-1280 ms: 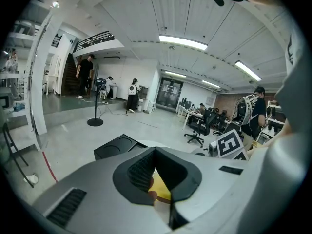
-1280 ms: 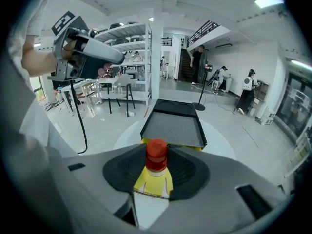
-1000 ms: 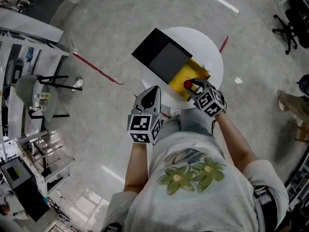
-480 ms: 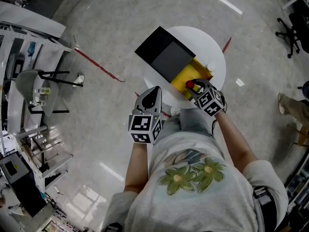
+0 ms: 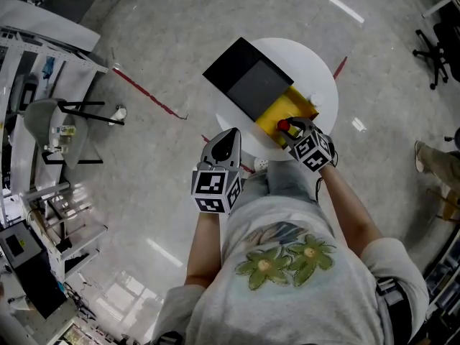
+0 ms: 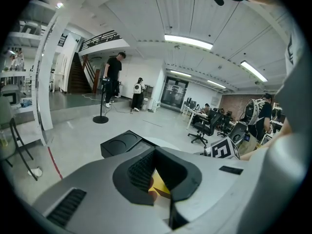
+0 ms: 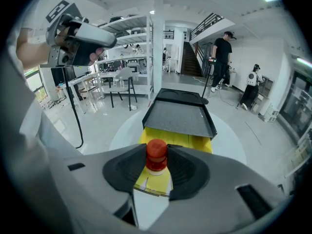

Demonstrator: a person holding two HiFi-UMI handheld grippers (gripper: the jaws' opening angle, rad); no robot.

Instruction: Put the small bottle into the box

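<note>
A small bottle with a red cap (image 5: 283,126) (image 7: 156,156) stands upright between the jaws of my right gripper (image 5: 288,130) (image 7: 157,168), which is shut on it. It hangs over the near end of the yellow box (image 5: 275,113) (image 7: 179,141), whose black lid (image 5: 248,81) (image 7: 178,115) is slid back toward the far side. The box lies on a round white table (image 5: 320,70). My left gripper (image 5: 228,135) (image 6: 157,175) is held at the table's near left edge, away from the box, its tips together with nothing in them.
A grey chair (image 5: 47,124) and metal shelving (image 5: 43,214) stand at the left. A red tape line (image 5: 147,95) crosses the floor. An office chair (image 5: 438,38) is at the top right. People stand far off by a staircase (image 7: 222,57).
</note>
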